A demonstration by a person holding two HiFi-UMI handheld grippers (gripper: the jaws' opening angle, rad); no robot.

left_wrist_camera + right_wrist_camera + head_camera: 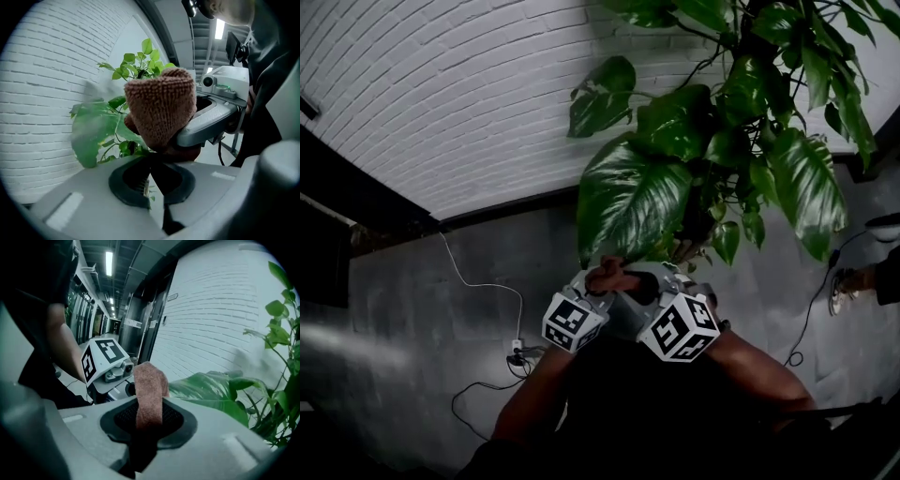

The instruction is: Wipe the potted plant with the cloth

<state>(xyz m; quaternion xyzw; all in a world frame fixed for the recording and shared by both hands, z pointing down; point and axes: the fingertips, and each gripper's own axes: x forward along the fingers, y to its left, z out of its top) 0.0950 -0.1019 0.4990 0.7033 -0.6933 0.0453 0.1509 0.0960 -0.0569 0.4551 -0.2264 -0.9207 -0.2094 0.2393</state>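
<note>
The potted plant hangs its big leaves over both grippers. Under its largest leaf my two grippers meet, the left gripper close beside the right gripper. A brown cloth shows between them. In the right gripper view the right gripper is shut on the cloth, which stands up beside the leaf. In the left gripper view the left gripper looks shut on the narrow tip of that leaf. The bunched cloth sits just above it.
A white brick wall runs behind the plant. On the grey floor lie a power strip with a white cable and, at the right, a black cable near a person's sandalled foot. A dark ledge is at the left.
</note>
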